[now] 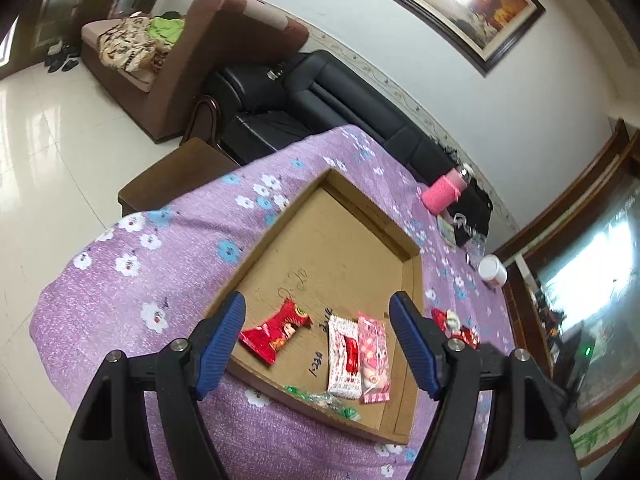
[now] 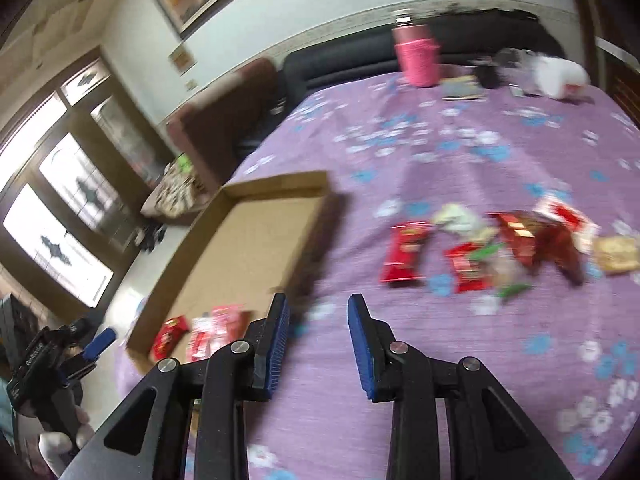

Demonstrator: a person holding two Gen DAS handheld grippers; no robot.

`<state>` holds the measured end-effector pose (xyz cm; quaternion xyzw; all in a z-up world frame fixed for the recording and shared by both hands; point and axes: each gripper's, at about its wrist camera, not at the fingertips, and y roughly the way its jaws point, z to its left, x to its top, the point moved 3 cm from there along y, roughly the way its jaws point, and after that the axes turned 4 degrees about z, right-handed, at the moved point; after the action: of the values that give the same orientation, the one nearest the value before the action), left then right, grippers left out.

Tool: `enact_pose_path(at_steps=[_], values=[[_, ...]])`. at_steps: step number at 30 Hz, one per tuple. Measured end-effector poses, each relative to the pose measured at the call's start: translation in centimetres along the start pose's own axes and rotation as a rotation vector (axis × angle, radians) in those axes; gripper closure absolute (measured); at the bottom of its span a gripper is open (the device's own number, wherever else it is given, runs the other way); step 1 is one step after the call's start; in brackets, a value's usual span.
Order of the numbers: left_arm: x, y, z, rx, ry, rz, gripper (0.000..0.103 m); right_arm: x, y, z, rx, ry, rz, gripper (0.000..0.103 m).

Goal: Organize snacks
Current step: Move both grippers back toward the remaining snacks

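Fingers of the left gripper (image 1: 318, 342) are standing wide apart, holding nothing, hovering over the near end of the shallow cardboard tray (image 1: 414, 276). Fingers of the right gripper (image 2: 318, 342) are also parted, more narrowly, nothing between them, over bare purple floral tablecloth (image 2: 460, 360).

Lying flat in the tray, between the left fingertips: red snack packet (image 1: 276, 330), white-and-red packet (image 1: 343, 356), and pink packet (image 1: 373, 360) touching it. A green-and-clear wrapper (image 1: 324, 400) is lying at the tray's near wall. The rest of the tray floor is showing bare cardboard.

The loose snack pile (image 2: 492, 248) is sitting on the cloth right of the tray, well ahead of the right fingers; blurred. A pink bottle (image 2: 418, 56) and white jar (image 1: 493, 271) are standing near the far table edge.
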<state>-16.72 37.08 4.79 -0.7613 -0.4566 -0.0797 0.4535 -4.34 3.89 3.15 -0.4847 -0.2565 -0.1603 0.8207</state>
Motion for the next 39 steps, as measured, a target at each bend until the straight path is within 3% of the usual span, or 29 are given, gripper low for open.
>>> enact_pose_path(at_steps=[7, 15, 17, 19, 22, 25, 30, 34, 37, 39], values=[[0.6, -1.4, 0.0, 0.011, -0.021, -0.064, 0.022, -0.8, -1.7, -5.8, -0.029, 0.125, -0.027, 0.069], [-0.7, 1.6, -5.1, -0.001, 0.105, 0.048, 0.022, -1.2, -2.8, -10.2, -0.041, 0.200, -0.046, 0.069], [-1.5, 2.2, -8.5, -0.029, 0.202, 0.098, 0.022, -1.4, -3.1, -11.2, -0.050, 0.216, -0.045, 0.070], [-2.8, 2.0, -14.1, -0.089, 0.369, 0.140, 0.022, -1.5, -3.7, -12.0, -0.060, 0.231, -0.048, 0.070], [-5.0, 0.0, -22.9, -0.230, 0.593, 0.220, 0.022, -1.5, -4.8, -13.1, -0.072, 0.252, -0.058, 0.070], [-8.2, -4.1, -32.1, -0.348, 0.828, 0.282, 0.021, -1.6, -5.7, -13.9, -0.092, 0.255, -0.067, 0.070], [-15.4, -12.1, -42.5, -0.520, 1.147, 0.360, 0.011, -2.0, -6.9, -15.6, -0.135, 0.267, -0.063, 0.070], [-18.0, -14.3, -44.0, -0.584, 1.206, 0.430, 0.011, -2.0, -7.5, -17.1, -0.152, 0.289, -0.064, 0.070], [-16.9, -12.5, -43.3, -0.532, 1.124, 0.488, 0.011, -1.2, -7.4, -17.6, -0.149, 0.291, -0.065, 0.070], [-15.4, -11.5, -42.5, -0.502, 1.062, 0.486, 0.011, -0.4, -7.0, -17.1, -0.143, 0.276, -0.064, 0.070]])
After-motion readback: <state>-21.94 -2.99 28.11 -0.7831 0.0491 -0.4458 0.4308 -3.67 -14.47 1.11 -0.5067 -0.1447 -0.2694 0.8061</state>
